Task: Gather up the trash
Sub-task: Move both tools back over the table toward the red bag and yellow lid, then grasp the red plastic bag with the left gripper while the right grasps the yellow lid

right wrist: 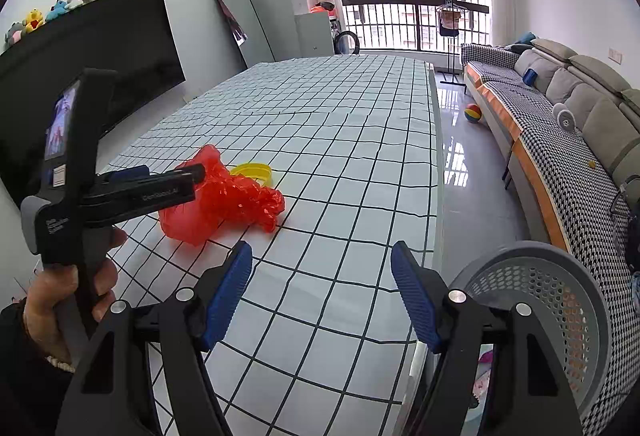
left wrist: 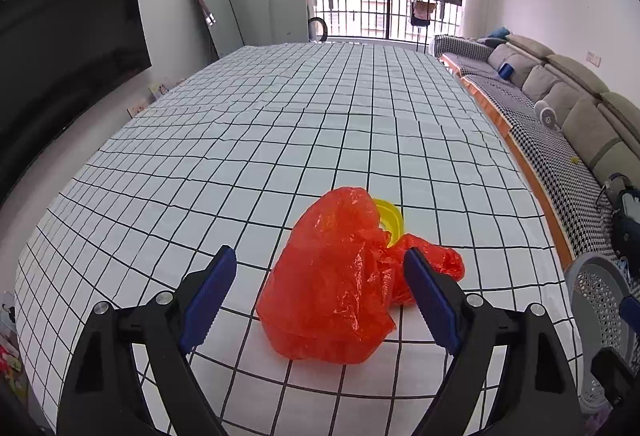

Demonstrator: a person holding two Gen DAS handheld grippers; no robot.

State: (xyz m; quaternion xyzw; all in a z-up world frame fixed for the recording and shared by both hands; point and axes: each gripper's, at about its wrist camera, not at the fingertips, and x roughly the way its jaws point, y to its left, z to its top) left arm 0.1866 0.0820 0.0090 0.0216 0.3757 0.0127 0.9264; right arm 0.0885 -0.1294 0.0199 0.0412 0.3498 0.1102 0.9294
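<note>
Left gripper lined up on the red bag, right gripper waiting by the basket

On the left, the left gripper (left wrist: 318, 276) hangs low over the checked worktop (left wrist: 320, 107) with its blue fingers (left wrist: 208, 296) spread wide on either side of the crumpled red plastic bag (left wrist: 336, 284), not yet touching it; that straddle looks chosen so one closing squeeze gathers the loose film. A yellow ring (left wrist: 390, 215) lies just behind the bag, touching or partly under it, and may snag when the bag lifts. Further right, the right gripper (right wrist: 322, 288) holds nothing, its fingers equally wide, hovering near the worktop's right edge. Beyond that edge stands the grey perforated basket (right wrist: 560, 300), probably the place for the trash, so the free gripper sits between bag and basket.
</note>
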